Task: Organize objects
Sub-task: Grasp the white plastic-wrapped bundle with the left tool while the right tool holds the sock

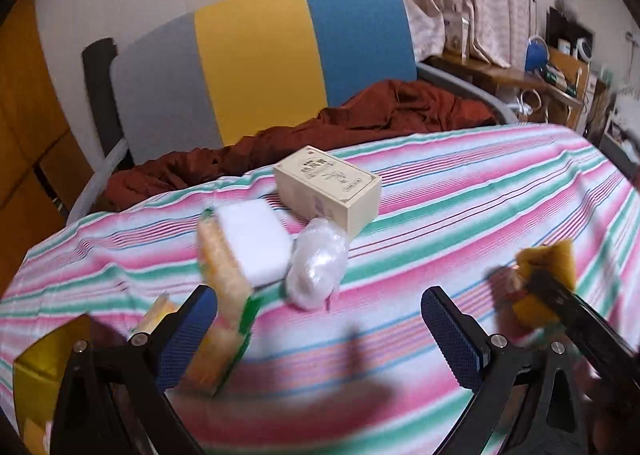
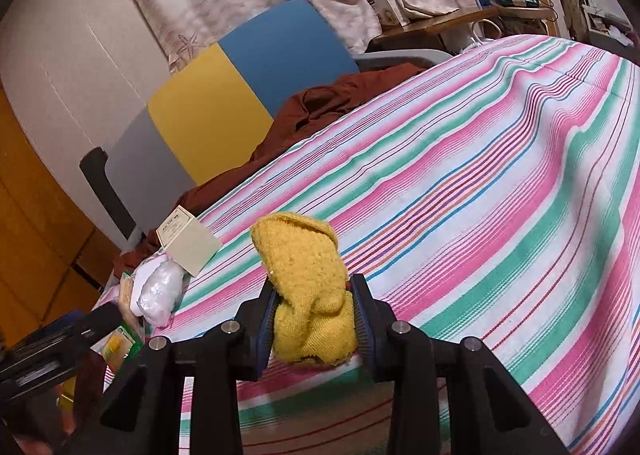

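My right gripper (image 2: pixel 314 319) is shut on a yellow knitted cloth (image 2: pixel 308 287) and holds it above the striped tablecloth (image 2: pixel 480 195); the cloth also shows in the left wrist view (image 1: pixel 546 275) at the right. My left gripper (image 1: pixel 320 327) is open and empty, low over the cloth. Ahead of it lie a green-and-orange packet (image 1: pixel 224 291), a white sponge block (image 1: pixel 256 243), a clear plastic bag (image 1: pixel 316 267) and a cream box (image 1: pixel 328 187). The box (image 2: pixel 188 245) and bag (image 2: pixel 160 291) show at the left of the right wrist view.
A yellow box (image 1: pixel 36 375) sits at the left table edge. Behind the table stands a grey, yellow and blue chair (image 1: pixel 260 67) with a rust-brown cloth (image 1: pixel 360 115) on it. A cluttered wooden shelf (image 1: pixel 552 75) is at the far right.
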